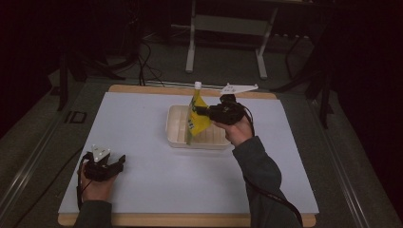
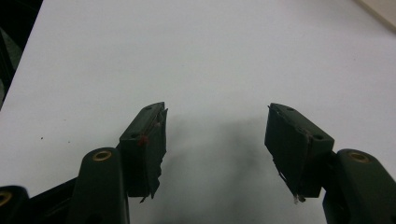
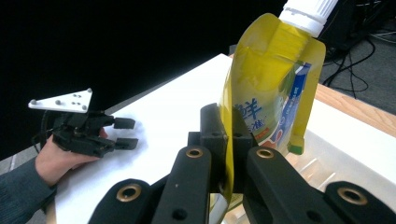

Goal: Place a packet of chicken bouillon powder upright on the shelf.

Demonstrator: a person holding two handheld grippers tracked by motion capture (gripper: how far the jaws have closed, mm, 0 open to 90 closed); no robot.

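A yellow spouted pouch (image 1: 196,115) with a white cap stands upright over a cream plastic tray (image 1: 177,130) in the middle of the table. My right gripper (image 1: 205,111) is shut on the pouch's edge; in the right gripper view its jaws pinch the yellow pouch (image 3: 266,93) just above the tray (image 3: 327,163). My left gripper (image 1: 121,161) rests low at the front left of the white table surface, jaws open and nothing between them. The left gripper view has its two pads (image 2: 149,140) wide apart over bare white surface. The left gripper (image 3: 133,134) also appears far off in the right gripper view.
The white mat (image 1: 142,123) covers a wooden board (image 1: 190,220). A metal stand (image 1: 228,28) and cables lie on the dark floor behind the table. Table rails run along both sides.
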